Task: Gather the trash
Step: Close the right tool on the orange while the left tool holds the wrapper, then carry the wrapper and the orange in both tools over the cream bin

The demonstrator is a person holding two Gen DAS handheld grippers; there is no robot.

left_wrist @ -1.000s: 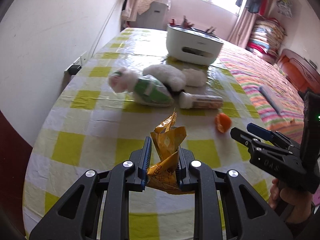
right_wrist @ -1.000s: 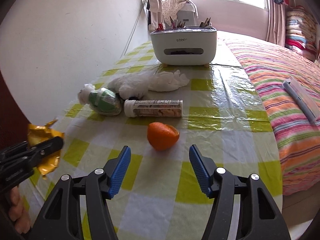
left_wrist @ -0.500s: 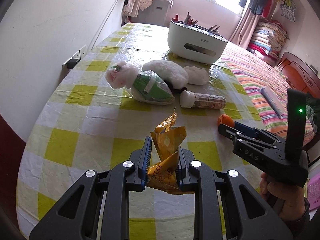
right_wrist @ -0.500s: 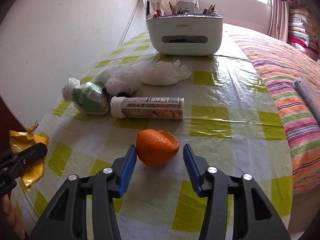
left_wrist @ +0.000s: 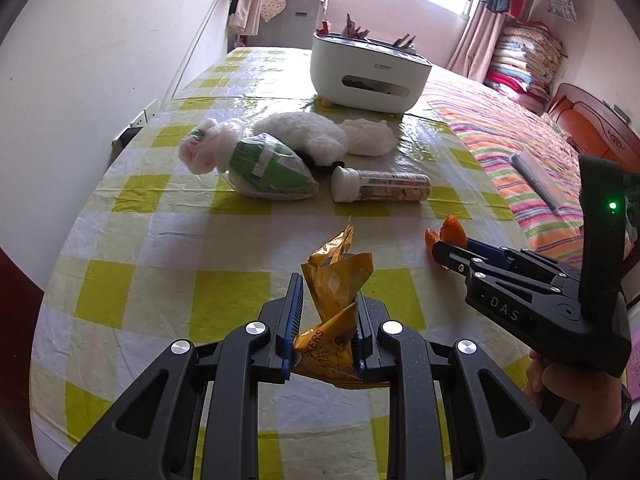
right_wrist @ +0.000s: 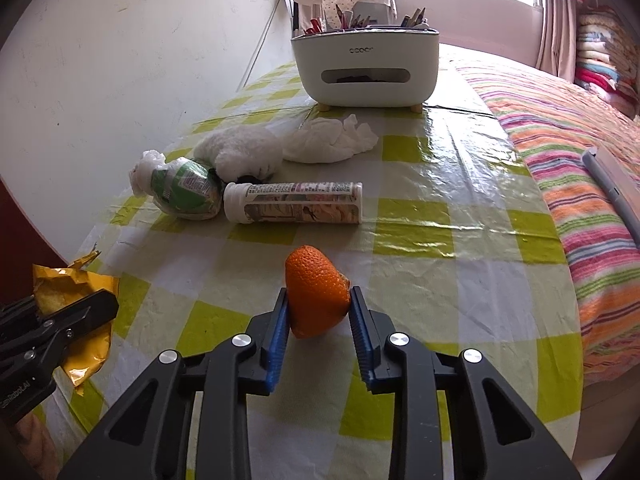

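My left gripper (left_wrist: 326,312) is shut on a crumpled yellow snack wrapper (left_wrist: 334,280) and holds it above the checked tablecloth (left_wrist: 160,280); the wrapper also shows at the left of the right wrist view (right_wrist: 72,292). My right gripper (right_wrist: 318,312) is shut on a piece of orange peel (right_wrist: 316,294), just above the cloth; the peel also shows in the left wrist view (left_wrist: 448,232). Farther back lie a green-and-clear plastic bag (right_wrist: 180,190), a white tube bottle (right_wrist: 294,208) on its side, a white fluffy object (right_wrist: 240,150) and a crumpled tissue (right_wrist: 328,144).
A white desk organiser (right_wrist: 366,68) with pens stands at the far end of the table. A striped blanket (right_wrist: 560,132) covers the bed on the right, with a grey flat object (right_wrist: 612,184) on it. A wall runs along the left.
My right gripper has moved forward around the orange peel and closed on it. My left gripper has kept its hold on the wrapper and shifted slightly.
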